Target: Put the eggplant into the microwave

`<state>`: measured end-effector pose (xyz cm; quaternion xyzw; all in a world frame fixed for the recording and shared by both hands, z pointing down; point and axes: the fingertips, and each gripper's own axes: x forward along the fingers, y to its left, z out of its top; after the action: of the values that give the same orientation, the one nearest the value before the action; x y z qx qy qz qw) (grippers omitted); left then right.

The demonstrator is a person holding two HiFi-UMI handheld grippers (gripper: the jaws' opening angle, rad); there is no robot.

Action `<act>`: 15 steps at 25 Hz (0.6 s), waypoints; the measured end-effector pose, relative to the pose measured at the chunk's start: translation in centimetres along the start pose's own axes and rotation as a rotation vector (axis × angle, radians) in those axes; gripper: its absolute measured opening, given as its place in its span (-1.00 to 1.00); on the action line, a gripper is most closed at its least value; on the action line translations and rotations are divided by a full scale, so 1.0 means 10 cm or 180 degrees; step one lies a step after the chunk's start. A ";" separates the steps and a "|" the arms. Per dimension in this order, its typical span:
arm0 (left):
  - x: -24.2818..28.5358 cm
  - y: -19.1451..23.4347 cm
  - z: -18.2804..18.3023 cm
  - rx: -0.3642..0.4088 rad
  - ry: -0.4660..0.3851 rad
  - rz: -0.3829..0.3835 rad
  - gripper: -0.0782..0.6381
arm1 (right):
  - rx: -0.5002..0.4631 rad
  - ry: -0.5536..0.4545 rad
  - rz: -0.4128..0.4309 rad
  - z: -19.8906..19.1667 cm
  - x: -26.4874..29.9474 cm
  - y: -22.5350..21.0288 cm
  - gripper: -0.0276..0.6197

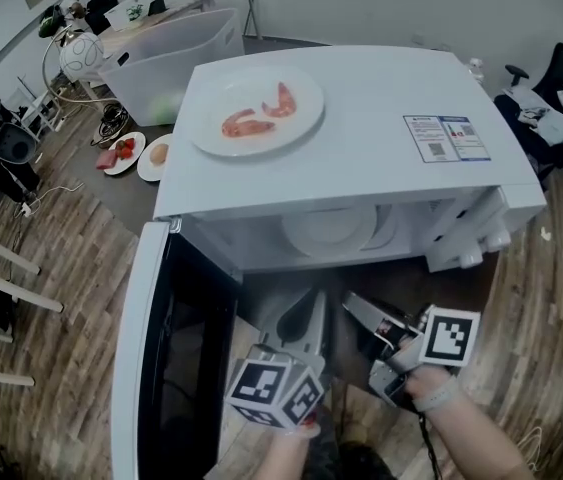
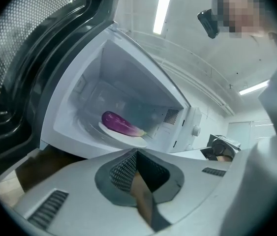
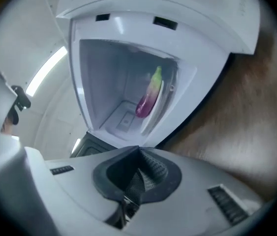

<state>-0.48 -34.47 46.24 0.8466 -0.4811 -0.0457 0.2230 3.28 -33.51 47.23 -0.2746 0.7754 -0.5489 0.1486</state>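
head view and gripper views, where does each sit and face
Head view: on the person's head, looking steeply down on the microwave; left gripper, right gripper and right arm show.
Left gripper view: on the left gripper, facing into the microwave; shut jaws show.
Right gripper view: on the right gripper, tilted, facing into the microwave; shut jaws show.
Shared: both gripper views see the eggplant inside.

Two handheld tools in smooth pale grey plastic, the left gripper [image 1: 299, 320] and the right gripper [image 1: 359, 310], each carry a white marker cube [image 1: 276, 392] printed with bold black squares. A thin dark cable [image 1: 423, 440] trails below the right hand [image 1: 423, 380], whose wrist wears a pale band [image 1: 441, 398]. Seen close, each shell has ribbed vent slots [image 2: 47, 208] and a dark grey recess lined with cross-hatched pads [image 2: 124, 171].
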 end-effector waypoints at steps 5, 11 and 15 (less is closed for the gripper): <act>-0.14 -0.09 -0.14 0.0055 0.0025 0.0011 -0.76 | -0.1021 0.0185 -0.0318 -0.11 -0.20 -0.03 -0.91; -0.32 -0.34 -0.32 0.0073 0.0017 -0.0107 -0.76 | -0.2099 0.0305 -0.0536 -0.30 -0.43 0.05 -0.91; -0.47 -0.47 -0.40 0.0089 0.0002 -0.0163 -0.76 | -0.2294 0.0268 -0.0518 -0.40 -0.58 0.16 -0.91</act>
<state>1.90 -27.12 47.17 0.8617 -0.4598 -0.0444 0.2101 5.40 -26.66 46.79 -0.3472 0.8999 -0.2615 -0.0338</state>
